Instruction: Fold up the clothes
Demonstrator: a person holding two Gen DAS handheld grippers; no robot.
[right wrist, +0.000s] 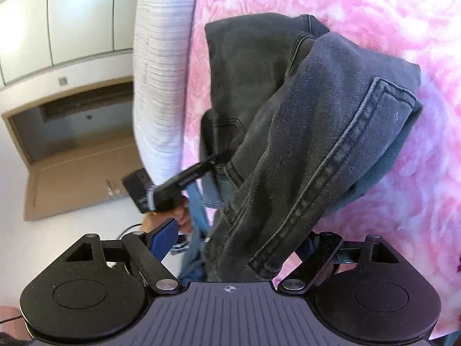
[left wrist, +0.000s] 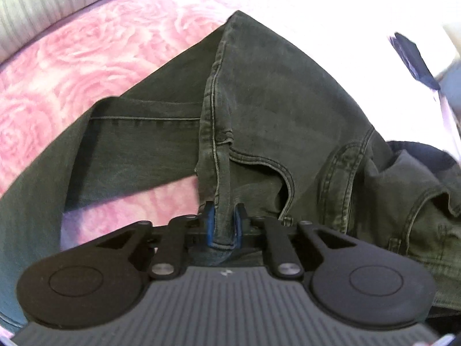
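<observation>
Pink rose bedspread (left wrist: 86, 57) under dark jeans (left wrist: 273, 101), left fingers (left wrist: 224, 222) clamped on seam, right fingers' (right wrist: 230, 248) grip unclear.

Bright daylight washes the pink blanket (left wrist: 72, 57) to blank white right of the dark jeans (left wrist: 273, 101). Fisheye curvature bends both views' edges, and beside the jeans, the other gripper (right wrist: 184, 184) smears with motion blur.

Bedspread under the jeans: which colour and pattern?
Pink with a rose pattern, clearest in the right wrist view.
</observation>
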